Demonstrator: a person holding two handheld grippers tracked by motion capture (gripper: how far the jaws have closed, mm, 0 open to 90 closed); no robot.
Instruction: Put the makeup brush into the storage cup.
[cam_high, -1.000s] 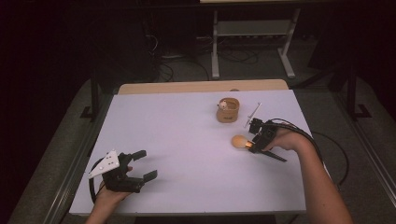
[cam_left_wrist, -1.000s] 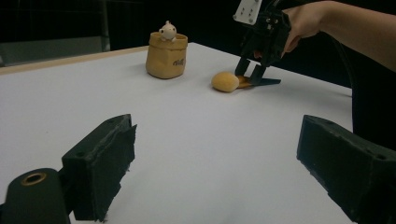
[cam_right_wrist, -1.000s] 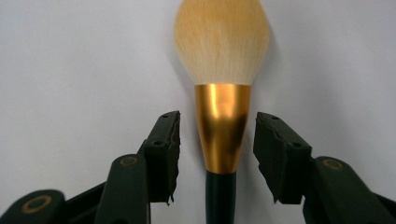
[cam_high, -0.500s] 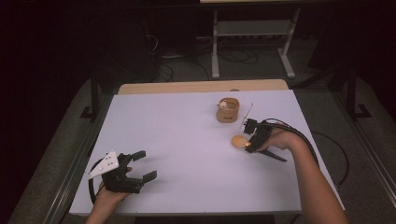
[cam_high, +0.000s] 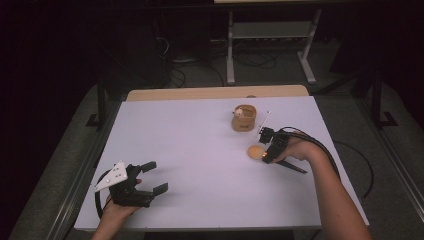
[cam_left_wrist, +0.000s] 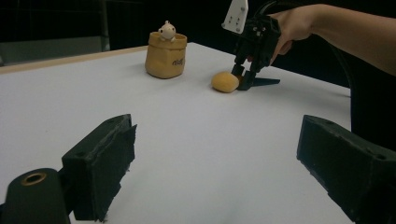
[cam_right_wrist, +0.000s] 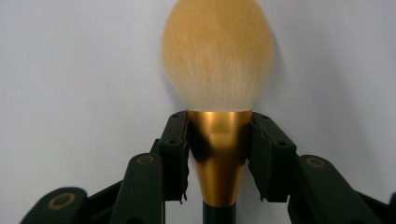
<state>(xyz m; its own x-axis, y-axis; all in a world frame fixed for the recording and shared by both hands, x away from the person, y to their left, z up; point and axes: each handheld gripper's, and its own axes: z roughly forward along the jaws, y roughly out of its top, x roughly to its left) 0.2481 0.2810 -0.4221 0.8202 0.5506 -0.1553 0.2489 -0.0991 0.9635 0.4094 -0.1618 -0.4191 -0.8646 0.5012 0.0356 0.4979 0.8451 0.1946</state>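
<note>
Makeup brush (cam_right_wrist: 217, 60) lies on the white desk (cam_high: 200, 150), right-of-centre in the high view, just in front of a small tan pouch-shaped holder (cam_high: 244, 119). Head is a fat, rounded, egg-shaped puff of soft pale-orange bristles, fine and fluffy, fading lighter near the base. Below it a shiny gold metal ferrule (cam_right_wrist: 219, 154), smooth, tapering down to a thin dark handle (cam_high: 290, 167) that sticks out behind the gripper and tapers to a point on the desk. Right gripper (cam_right_wrist: 218, 154) has its black jaws clamped on the ferrule, one ridged pad on each side, touching the gold; jaws have just been closing, brush between them. In the left gripper view the right gripper tilts down over the brush, grey three-cornered plate on top, bristle head resting on the desk. Left gripper (cam_high: 152, 176) sits at the near-left of the desk, well apart from the brush, jaws spread wide, nothing between them; blocky matte black pads with rough faces. Holder looks like a soft sack with a rolled rim and a small pale rounded figure (cam_left_wrist: 166, 31) poking out the top. Desk surface flat, matte, plain white, wooden edge at the far side.
</note>
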